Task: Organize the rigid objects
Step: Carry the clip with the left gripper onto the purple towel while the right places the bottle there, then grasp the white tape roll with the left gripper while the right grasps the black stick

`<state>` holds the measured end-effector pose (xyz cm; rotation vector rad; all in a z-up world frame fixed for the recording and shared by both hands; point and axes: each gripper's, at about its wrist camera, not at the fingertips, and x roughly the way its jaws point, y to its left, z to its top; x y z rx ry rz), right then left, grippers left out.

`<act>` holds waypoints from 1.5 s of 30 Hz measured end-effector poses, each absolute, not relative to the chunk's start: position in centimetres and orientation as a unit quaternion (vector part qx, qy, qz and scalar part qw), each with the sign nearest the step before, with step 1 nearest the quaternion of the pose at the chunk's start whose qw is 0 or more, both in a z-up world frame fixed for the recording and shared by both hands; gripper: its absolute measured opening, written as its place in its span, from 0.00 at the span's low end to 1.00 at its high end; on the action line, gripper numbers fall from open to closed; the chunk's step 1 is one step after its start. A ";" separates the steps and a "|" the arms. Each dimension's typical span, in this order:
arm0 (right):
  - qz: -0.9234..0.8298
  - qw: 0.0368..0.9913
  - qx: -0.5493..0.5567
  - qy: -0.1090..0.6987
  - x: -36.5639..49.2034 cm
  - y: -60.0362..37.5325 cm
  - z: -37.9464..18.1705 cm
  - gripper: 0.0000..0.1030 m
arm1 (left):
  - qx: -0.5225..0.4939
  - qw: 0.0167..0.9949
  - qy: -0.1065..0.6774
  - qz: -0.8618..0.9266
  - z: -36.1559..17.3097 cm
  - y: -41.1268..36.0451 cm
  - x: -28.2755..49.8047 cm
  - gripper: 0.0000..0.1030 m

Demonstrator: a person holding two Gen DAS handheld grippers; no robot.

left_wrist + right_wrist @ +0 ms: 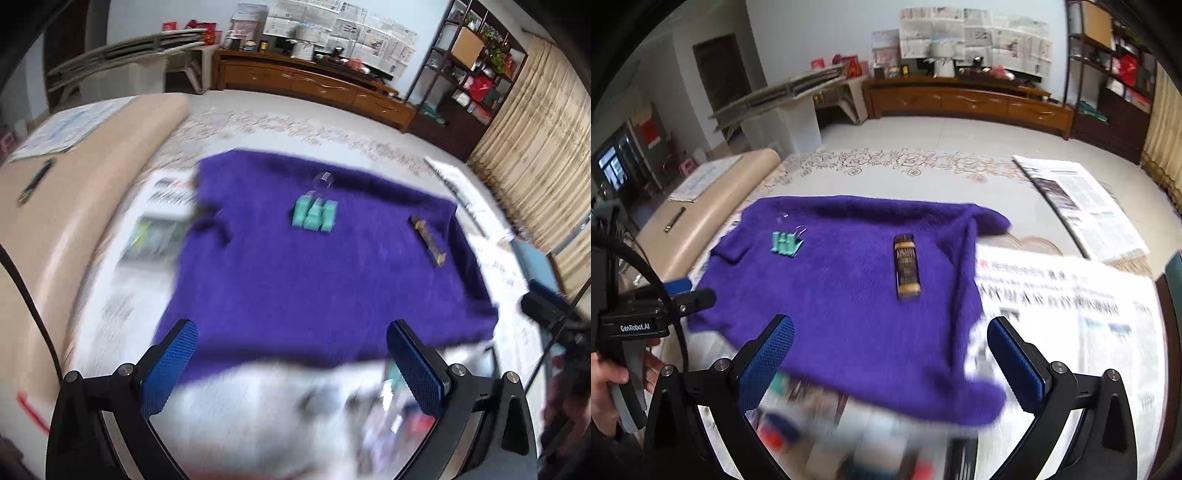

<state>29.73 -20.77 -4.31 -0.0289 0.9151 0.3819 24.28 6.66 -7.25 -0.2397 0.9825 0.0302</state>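
Both tongs stand spread wide with nothing between them. The left tongs (291,363) hang over the near hem of a purple fuzzy cloth (295,277); the right tongs (890,363) hang over the same cloth's near right corner. In the right wrist view the left device shows at the far left, held in a hand (605,384).

Out on the cloth lie the task's things. A cluster of green binder clips (314,215) sits near the cloth's middle toward its far side, wire handles up (a clear loop rises behind it). A brown patterned bar (907,266) lies flat and alone to the right, well apart from the clips, its long side running away from the right tongs.

As I judge it, this is a moment between grasps: neither piece is held, and the two are not yet gathered. The next move would call for bringing one pair of tongs down over a piece; the bar suits the right side, taken across its narrow width, and the clips suit the left.

Room is generous. The cloth is bare between and around the two pieces, so either approach is unobstructed. The cloth's edges give way to newspaper sheets (1086,206) on the worktop, and a beige padded edge (92,192) bounds the left. The soft pile may let the pads sink slightly.
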 end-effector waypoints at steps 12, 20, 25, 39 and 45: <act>0.153 0.884 0.040 0.440 20.9 -26.5 -5.7 1.00 | -0.142 0.860 0.478 0.106 -11.4 4.0 14.9 0.99; 0.158 0.880 0.033 0.447 19.7 -27.6 -7.5 1.00 | -0.083 0.873 0.459 0.139 -12.4 1.0 13.9 0.77; 0.157 0.873 0.027 0.461 19.8 -28.0 -8.8 1.00 | -0.078 0.885 0.437 0.140 -12.3 1.4 13.3 0.58; 0.150 0.868 0.002 0.473 20.0 -28.3 -9.5 1.00 | -0.089 0.895 0.428 0.091 -12.1 2.7 13.9 0.35; 0.121 0.873 -0.003 0.473 20.6 -30.1 -9.8 1.00 | -0.089 0.897 0.423 0.091 -11.6 2.9 13.7 0.35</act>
